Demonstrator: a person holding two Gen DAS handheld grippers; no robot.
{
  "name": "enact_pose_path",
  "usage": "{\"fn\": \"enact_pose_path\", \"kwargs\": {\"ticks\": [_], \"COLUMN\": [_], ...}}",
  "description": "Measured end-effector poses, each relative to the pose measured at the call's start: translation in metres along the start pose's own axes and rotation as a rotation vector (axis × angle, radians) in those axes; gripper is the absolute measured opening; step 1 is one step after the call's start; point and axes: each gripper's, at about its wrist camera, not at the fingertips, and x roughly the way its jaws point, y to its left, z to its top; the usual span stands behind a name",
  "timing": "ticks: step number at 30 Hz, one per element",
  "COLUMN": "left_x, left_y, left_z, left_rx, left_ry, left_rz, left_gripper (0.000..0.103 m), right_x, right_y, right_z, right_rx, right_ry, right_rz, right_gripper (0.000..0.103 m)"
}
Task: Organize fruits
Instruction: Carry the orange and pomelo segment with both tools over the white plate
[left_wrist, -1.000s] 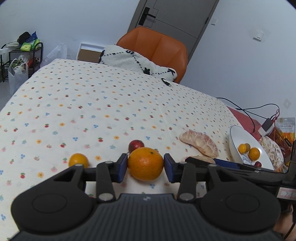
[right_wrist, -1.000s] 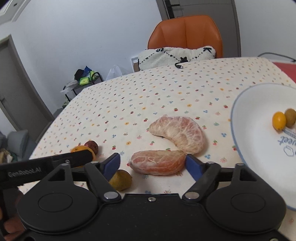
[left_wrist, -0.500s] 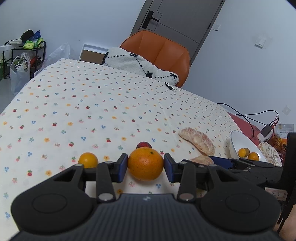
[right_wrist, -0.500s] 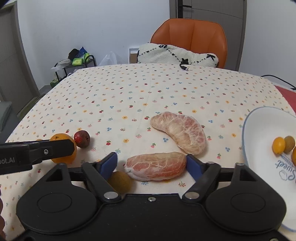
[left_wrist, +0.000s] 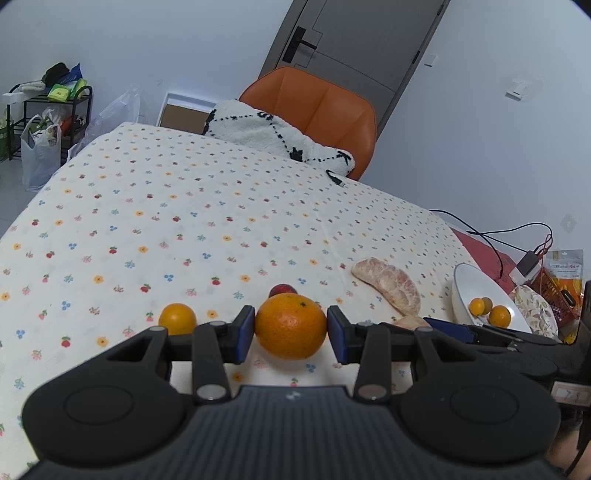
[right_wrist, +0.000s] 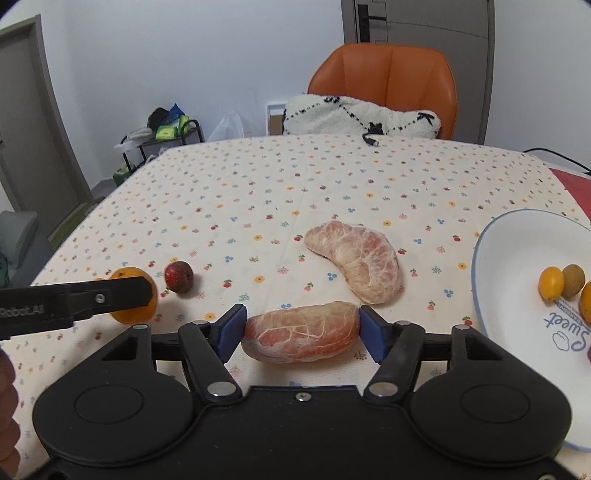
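Low centre of the left view, the left gripper (left_wrist: 290, 330) pinches an orange (left_wrist: 290, 325) above the desk (left_wrist: 184, 206) — the right gripper (right_wrist: 302, 331) fingers pinch a pomelo segment (right_wrist: 301, 331) at lower centre.

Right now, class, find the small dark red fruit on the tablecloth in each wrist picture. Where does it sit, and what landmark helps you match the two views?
Left wrist view: the red fruit peeks out just behind the big orange, lower centre.
Right wrist view: the red fruit lies at lower left, right of the same orange.
Shared landmark: the orange chair behind the table.
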Motion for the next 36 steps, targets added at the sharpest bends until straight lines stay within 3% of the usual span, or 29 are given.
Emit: {"fn": "enact_pose_path", "kwargs": {"ticks": [14,36], "left_x": [-0.003,0.015], "left_y": [-0.035,-0.118], "left_z": [0.001,-0.014], "left_rx": [0.057,0.191], "left_ry": [-0.026,0.004], "left_rz": [-0.033,-0.140], "left_gripper": [0.041,0.041], "right_x": [-0.047,-0.090], "right_y": [-0.016,-0.095], "right_z": [0.006,-0.029], "right_rx": [0.032,0.168], "right_ry": [-0.117,-0.182], "right_rz": [0.000,-0.142], "right_gripper": [0.063,0.063]}}
